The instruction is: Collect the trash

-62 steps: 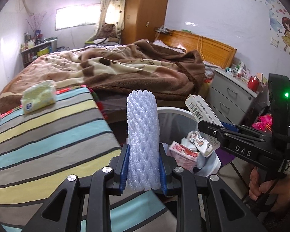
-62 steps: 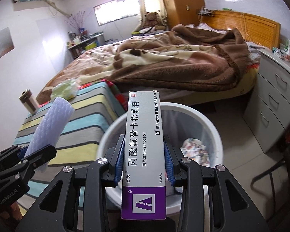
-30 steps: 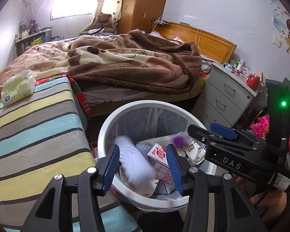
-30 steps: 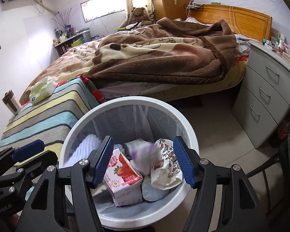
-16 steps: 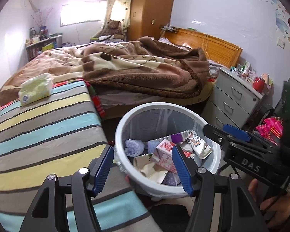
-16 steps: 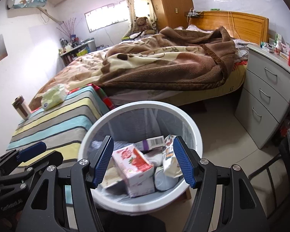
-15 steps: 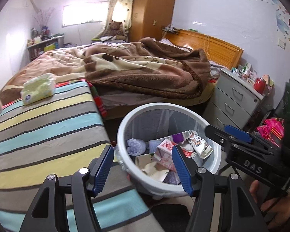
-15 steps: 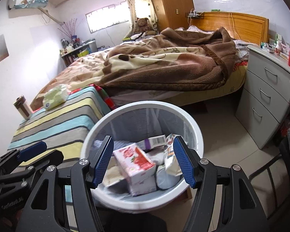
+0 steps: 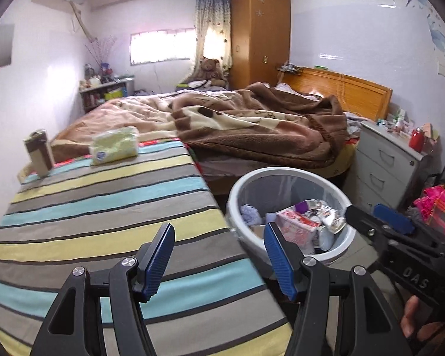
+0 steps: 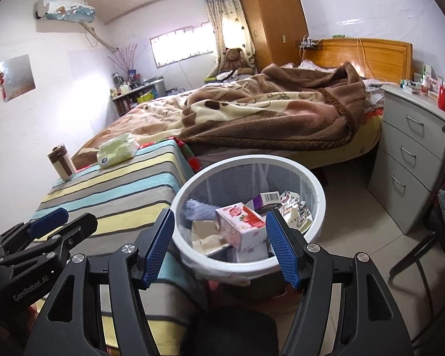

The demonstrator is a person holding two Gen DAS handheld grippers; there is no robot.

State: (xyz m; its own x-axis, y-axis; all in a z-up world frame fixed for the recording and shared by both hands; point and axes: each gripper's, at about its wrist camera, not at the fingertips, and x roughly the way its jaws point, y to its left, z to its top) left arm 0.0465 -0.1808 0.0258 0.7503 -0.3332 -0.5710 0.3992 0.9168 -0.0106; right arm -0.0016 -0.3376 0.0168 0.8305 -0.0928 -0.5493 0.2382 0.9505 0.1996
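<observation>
While the left gripper [image 9: 219, 258] hangs spread and empty over the striped cloth [image 9: 103, 207], the tissue pack [image 9: 114, 141] lies far ahead and left, long axis across; the brown cup [image 9: 39, 152] stands left of it. From the right wrist, the right gripper [image 10: 219, 247] gapes empty over the bin [image 10: 319, 190], whose trash includes a strawberry carton [image 10: 241, 222]. I judge the left hand nearer the pack.

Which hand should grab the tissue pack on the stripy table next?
Probably the left gripper. It is open, empty and over the striped table, facing the tissue pack. The right gripper faces the bin.
</observation>
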